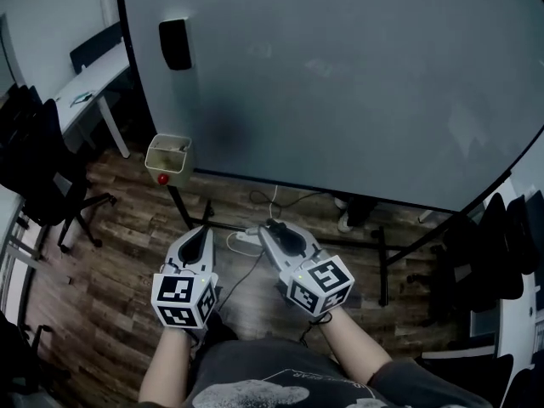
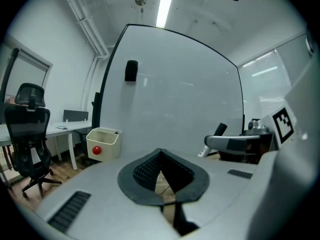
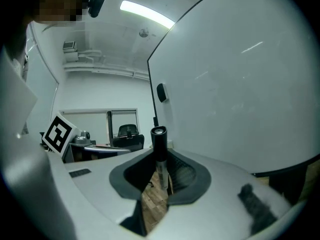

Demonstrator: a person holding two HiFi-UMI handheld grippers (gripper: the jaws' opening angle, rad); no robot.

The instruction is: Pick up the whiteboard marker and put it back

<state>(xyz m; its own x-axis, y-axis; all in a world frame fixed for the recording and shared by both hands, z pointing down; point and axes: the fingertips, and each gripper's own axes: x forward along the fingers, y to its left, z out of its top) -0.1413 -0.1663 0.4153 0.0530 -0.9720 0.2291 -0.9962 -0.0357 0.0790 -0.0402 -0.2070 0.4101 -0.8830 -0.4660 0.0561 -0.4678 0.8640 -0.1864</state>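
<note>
A black-capped whiteboard marker (image 3: 159, 145) stands upright between the jaws of my right gripper (image 3: 160, 160), which is shut on its white barrel. In the head view that gripper (image 1: 274, 235) is held low in front of the big whiteboard (image 1: 340, 83). From the left gripper view the marker (image 2: 218, 130) sticks out of it at the right. My left gripper (image 1: 201, 232) hangs beside it, and its fingertips (image 2: 160, 154) meet with nothing between them. A cream holder (image 1: 168, 154) with a red knob hangs at the board's lower left corner, and a black eraser (image 1: 174, 44) sticks on the board above it.
The board's stand legs (image 1: 382, 262) and a power strip with cables (image 1: 246, 238) lie on the wood floor ahead. Black office chairs (image 1: 51, 177) and a white desk (image 1: 85, 92) stand at the left, and more chairs (image 1: 501, 245) at the right.
</note>
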